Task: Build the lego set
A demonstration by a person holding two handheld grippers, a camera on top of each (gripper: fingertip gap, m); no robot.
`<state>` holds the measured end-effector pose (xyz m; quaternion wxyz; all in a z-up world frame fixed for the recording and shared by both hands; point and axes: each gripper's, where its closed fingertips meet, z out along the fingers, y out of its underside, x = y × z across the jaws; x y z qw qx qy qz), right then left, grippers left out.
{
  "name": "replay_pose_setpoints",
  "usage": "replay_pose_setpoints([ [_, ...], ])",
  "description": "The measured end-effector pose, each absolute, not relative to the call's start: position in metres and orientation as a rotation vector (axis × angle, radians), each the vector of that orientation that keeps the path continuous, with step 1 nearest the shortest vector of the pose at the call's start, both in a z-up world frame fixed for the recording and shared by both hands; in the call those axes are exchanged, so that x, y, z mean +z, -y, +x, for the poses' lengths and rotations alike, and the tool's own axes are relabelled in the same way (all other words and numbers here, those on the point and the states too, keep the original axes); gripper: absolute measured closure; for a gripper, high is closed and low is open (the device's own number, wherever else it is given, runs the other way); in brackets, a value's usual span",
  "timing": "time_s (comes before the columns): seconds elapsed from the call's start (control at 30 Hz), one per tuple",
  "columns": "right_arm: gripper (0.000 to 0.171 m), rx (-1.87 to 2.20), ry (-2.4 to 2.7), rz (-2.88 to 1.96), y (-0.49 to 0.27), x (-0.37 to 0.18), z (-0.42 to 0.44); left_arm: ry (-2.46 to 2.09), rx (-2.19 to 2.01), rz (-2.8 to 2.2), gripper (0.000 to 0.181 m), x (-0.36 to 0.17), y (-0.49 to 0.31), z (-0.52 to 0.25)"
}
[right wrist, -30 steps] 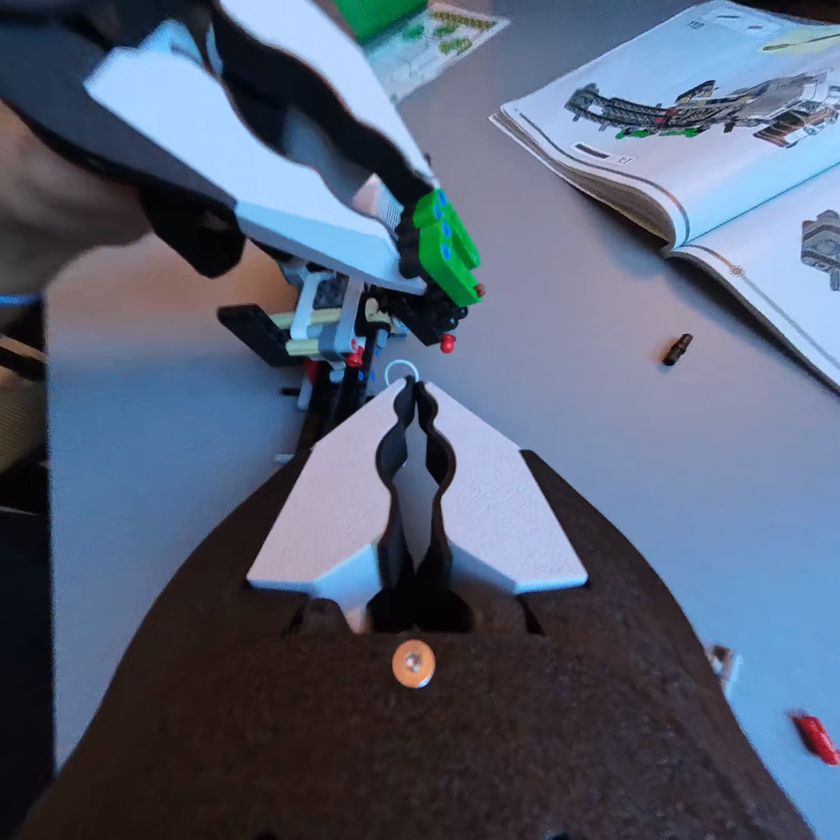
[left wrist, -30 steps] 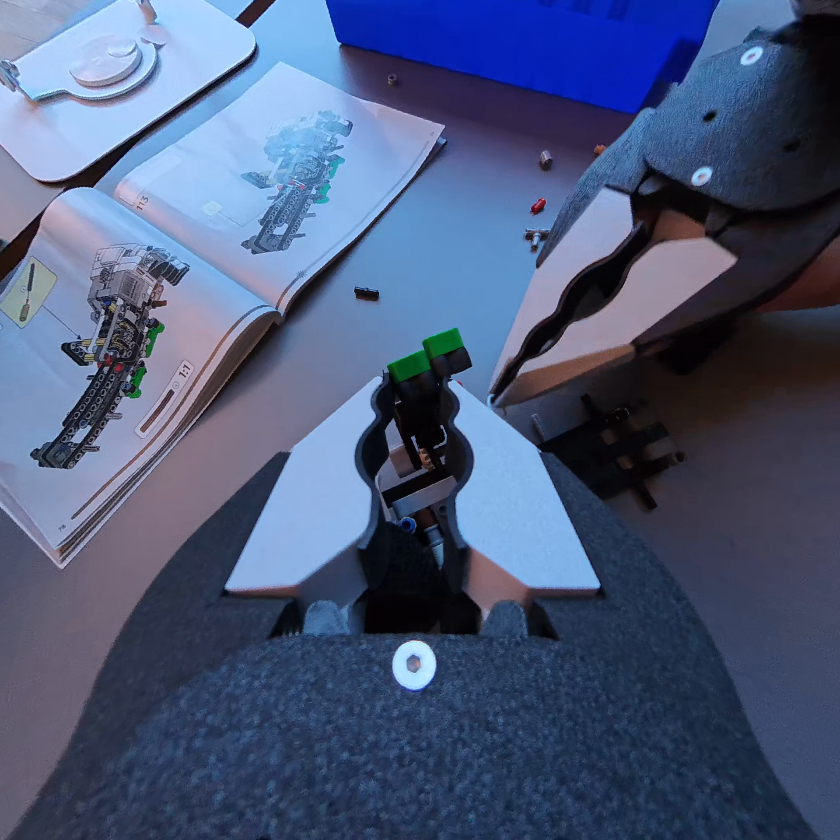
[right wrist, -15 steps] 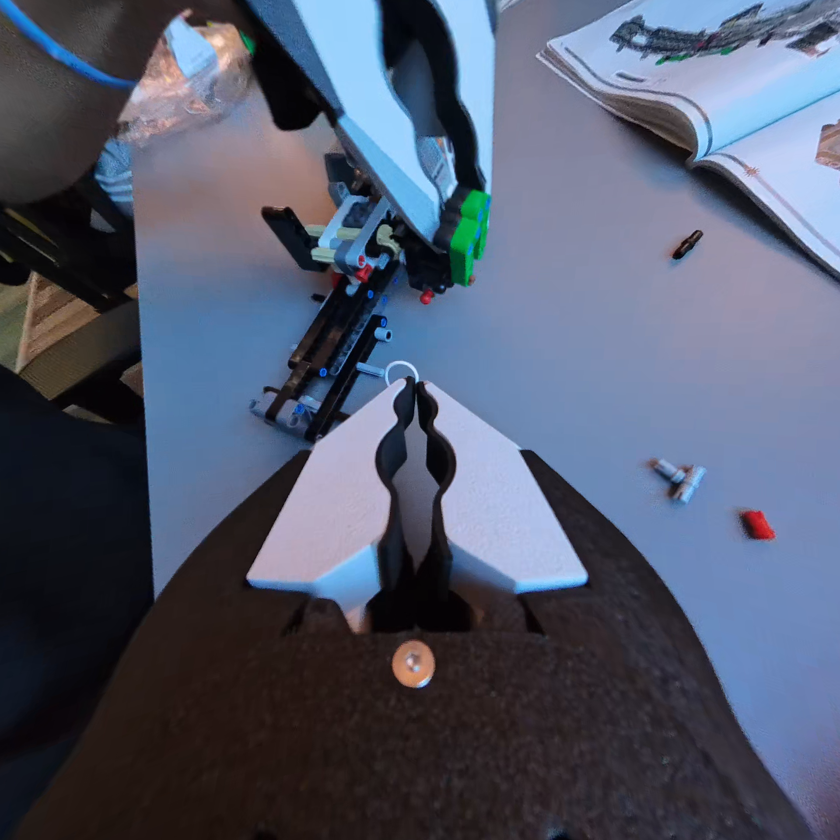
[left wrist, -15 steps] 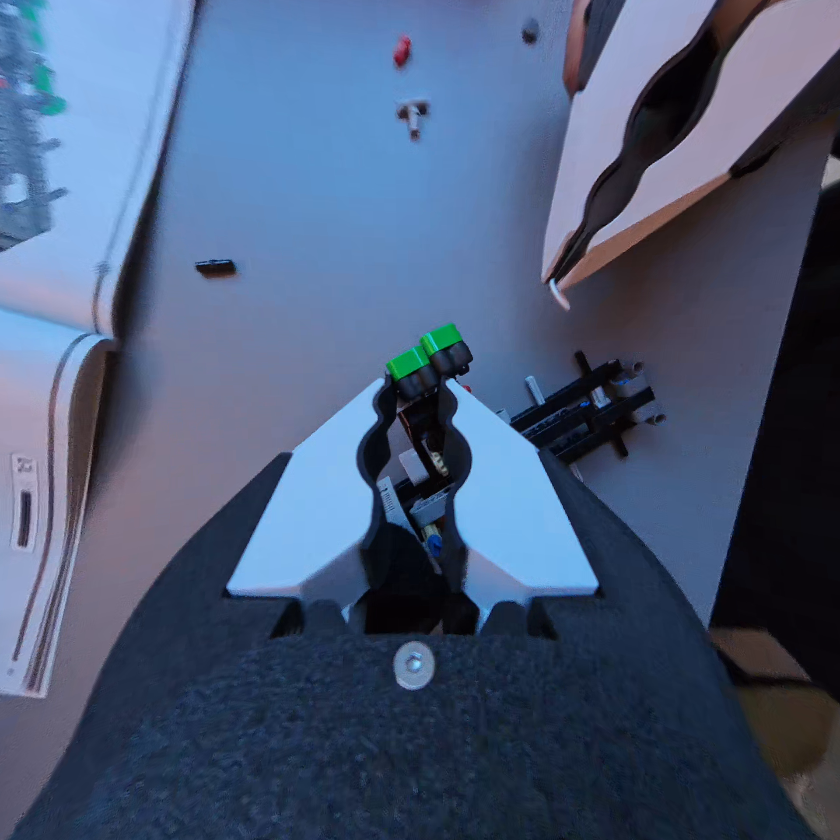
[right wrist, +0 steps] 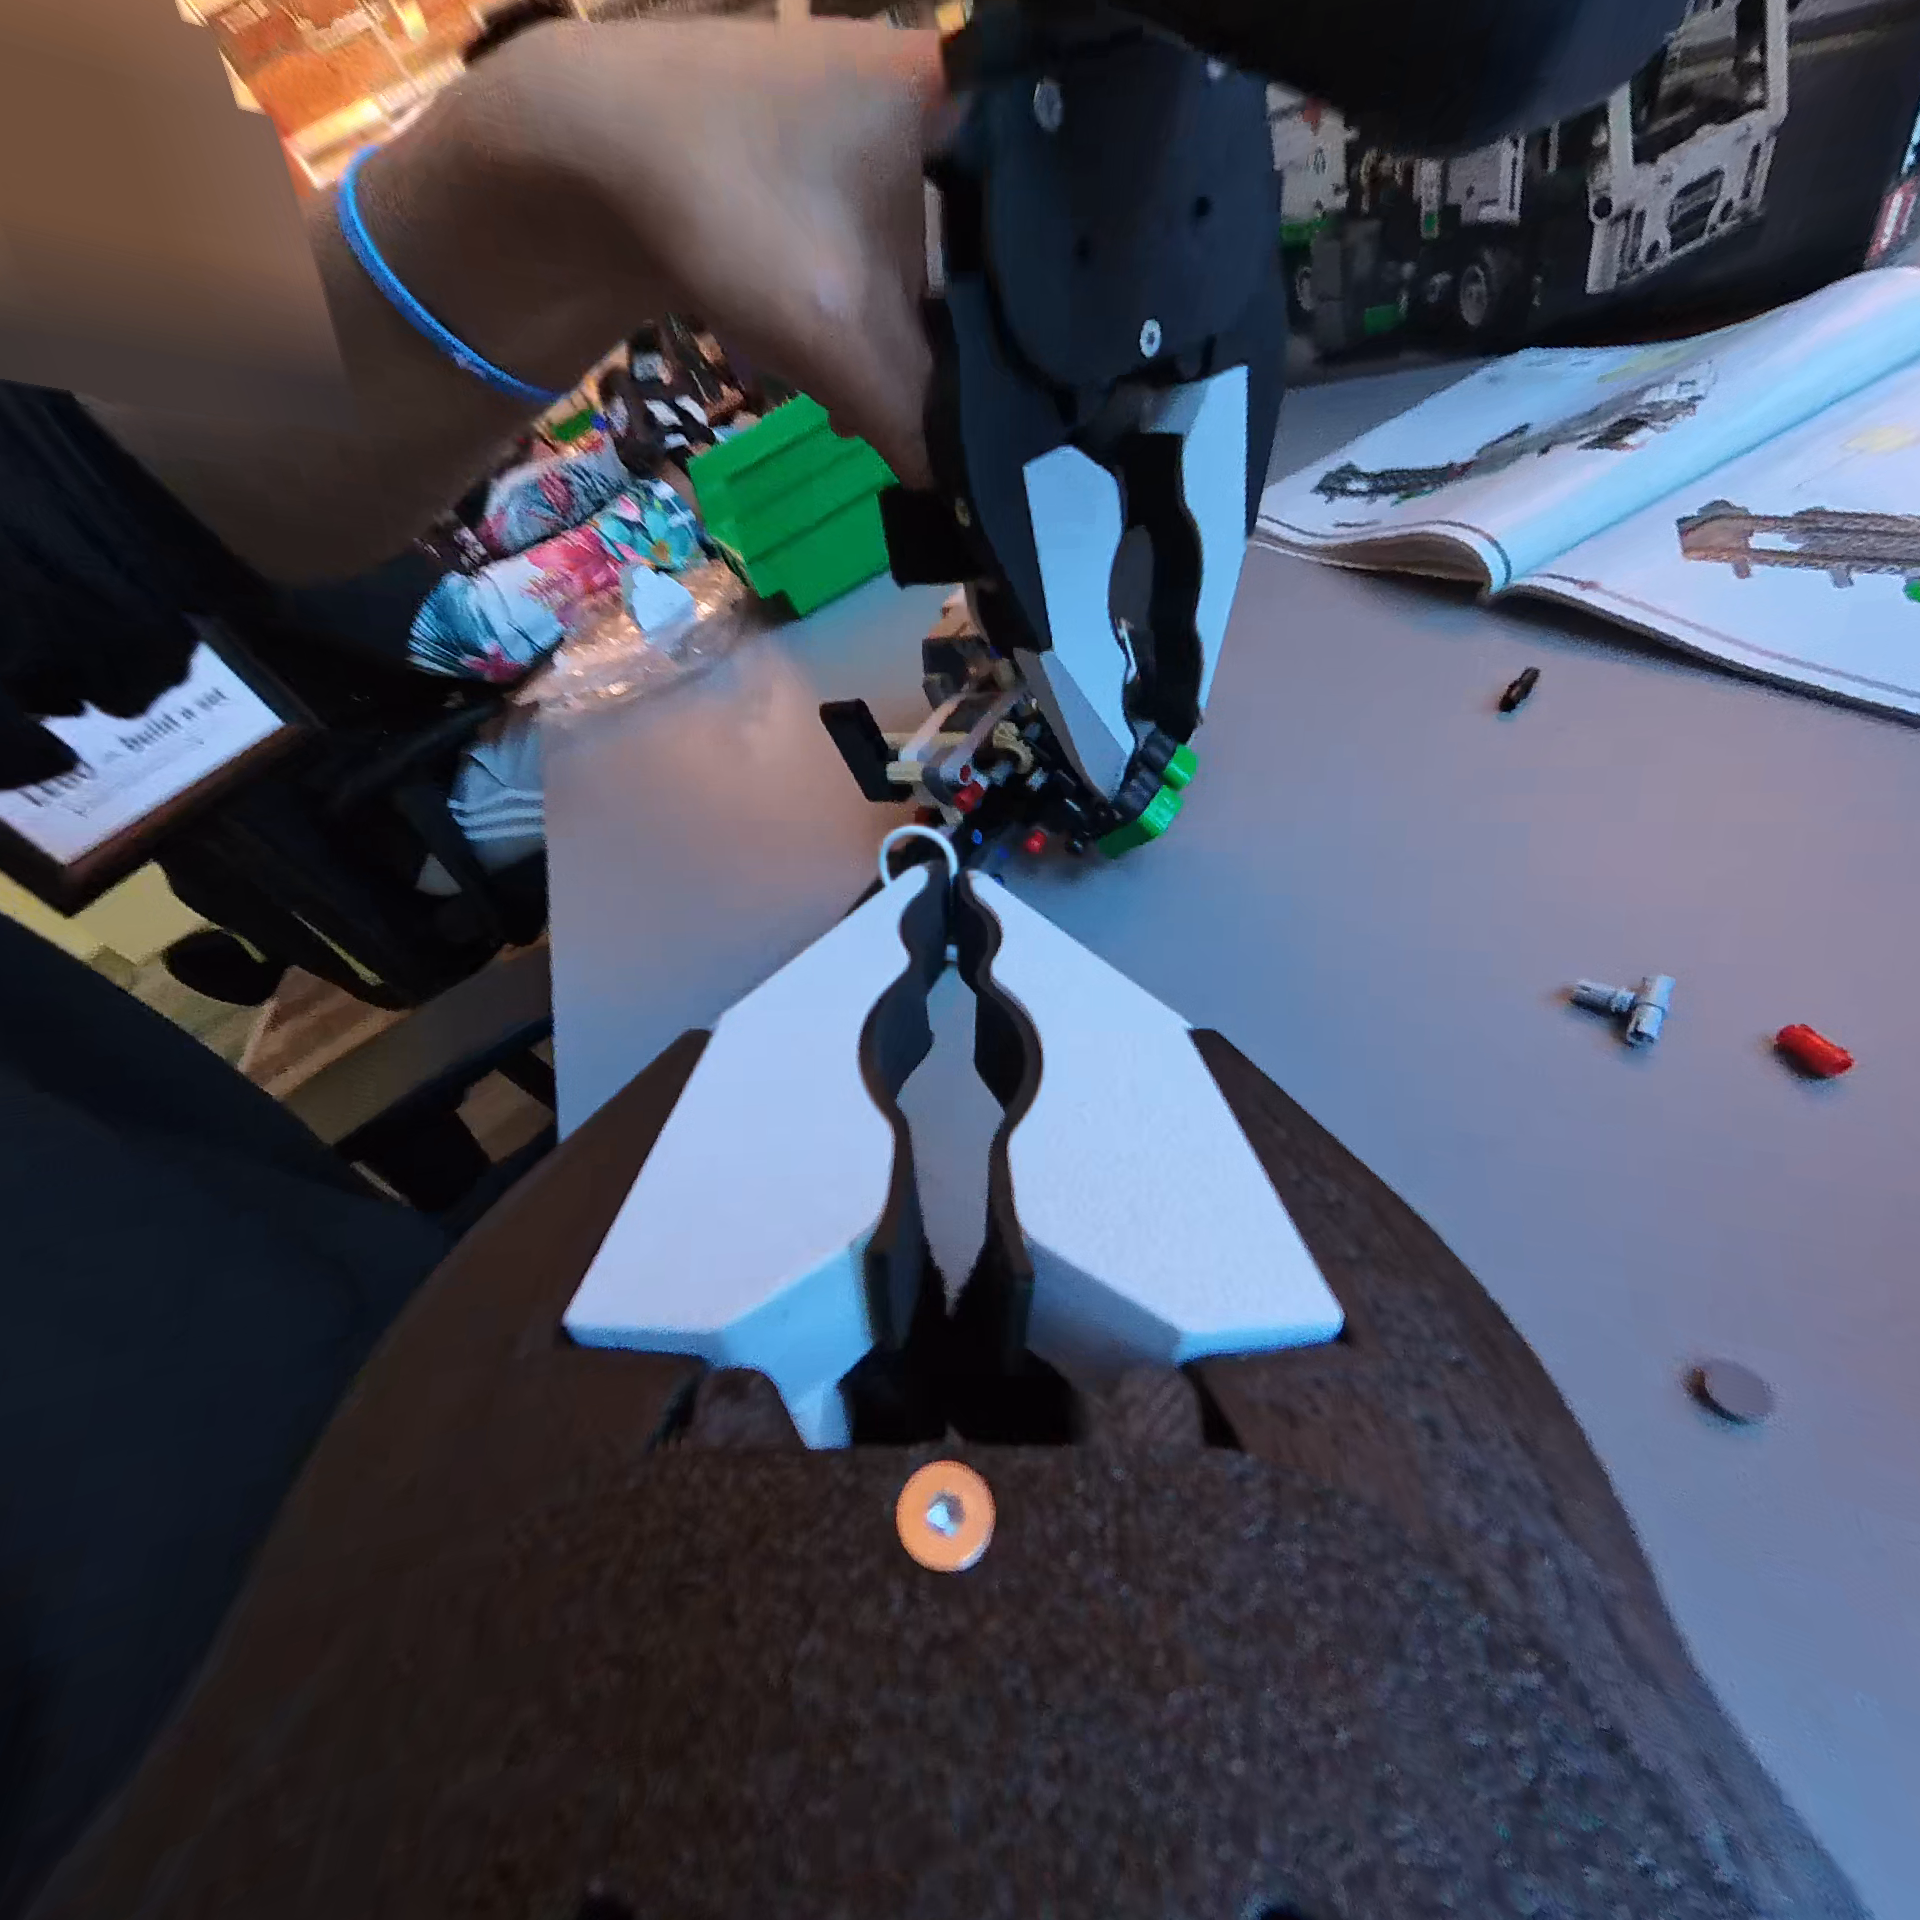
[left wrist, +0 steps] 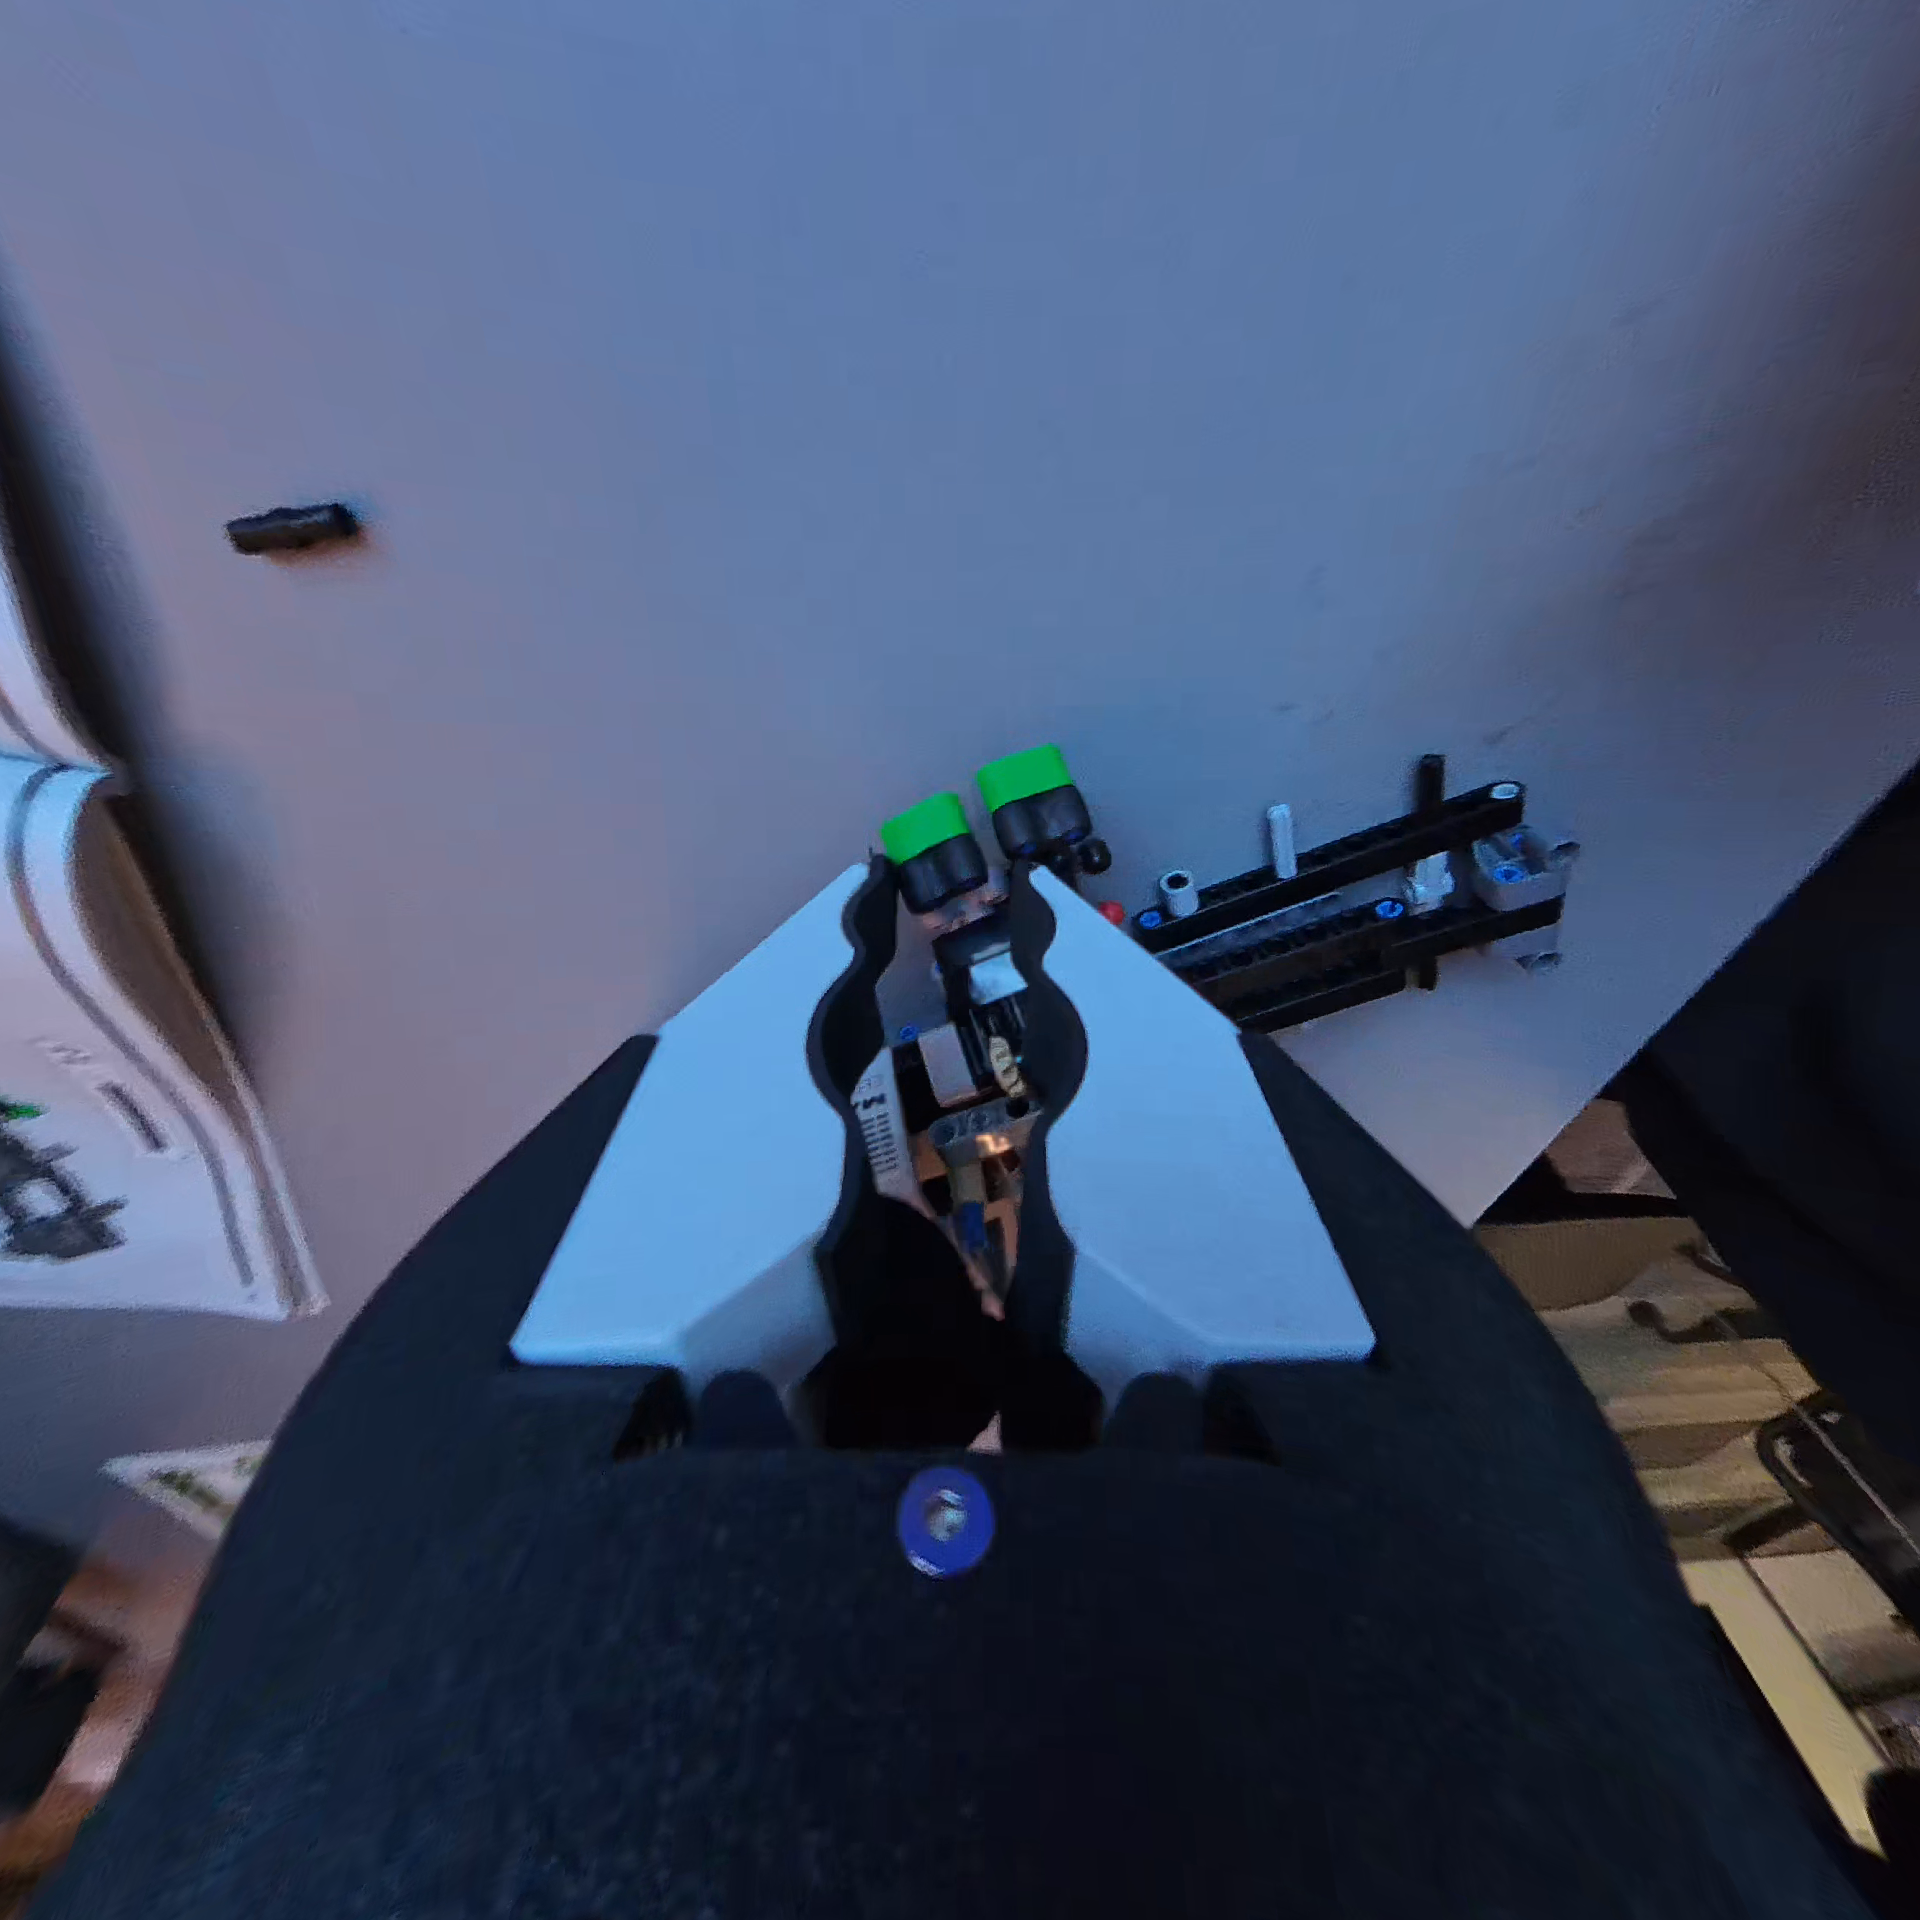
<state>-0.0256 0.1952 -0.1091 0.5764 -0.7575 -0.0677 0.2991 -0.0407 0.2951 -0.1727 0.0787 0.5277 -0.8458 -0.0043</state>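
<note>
My left gripper (left wrist: 951, 883) is shut on the lego model (left wrist: 977, 1060), whose two green-capped ends (left wrist: 977, 821) stick out past the fingertips. The model's long black beams (left wrist: 1340, 904) lie on the grey table to the right. In the right wrist view the left gripper (right wrist: 1138, 774) points down, pressing the model (right wrist: 966, 764) onto the table. My right gripper (right wrist: 948, 883) is shut on a small white ring (right wrist: 914, 847), just in front of the model and very close to it.
An open instruction booklet (right wrist: 1662, 499) lies at the far right, also at the left in the left wrist view (left wrist: 104, 1143). Loose on the table are a black pin (right wrist: 1519, 688), a grey connector (right wrist: 1626, 1003), a red piece (right wrist: 1813, 1047) and a round disc (right wrist: 1730, 1392). A green box (right wrist: 790, 509) stands behind. The table edge (right wrist: 551, 935) runs close on the left. The gap from one gripper's tips to the other's is roughly 12 cm.
My left gripper has tipped downward, bringing the model down to the table. My right gripper has left the left wrist view and now sits low in front of the model, still holding the ring.
</note>
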Motion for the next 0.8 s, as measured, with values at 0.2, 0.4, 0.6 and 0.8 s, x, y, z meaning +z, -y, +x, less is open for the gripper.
replay_pose_setpoints([
  [0.2, 0.171, 0.743, 0.148, -1.737, -0.194, -0.104, -0.024, 2.468, -0.344, 1.63, 0.134, -0.157, -0.303, -0.045],
  [0.4, 0.171, 0.699, 0.195, -1.737, -0.191, -0.104, -0.03, 2.358, -0.565, 1.668, 0.115, -0.149, -0.304, -0.053],
  [0.6, 0.171, 0.561, 0.253, -1.736, -0.192, -0.104, -0.03, 2.629, 0.169, 2.033, 0.128, -0.097, -0.265, -0.023],
  [0.8, 0.171, 0.481, 0.294, -1.769, -0.197, -0.109, -0.033, 2.542, 1.7, 2.383, 0.133, -0.045, -0.213, -0.081],
])
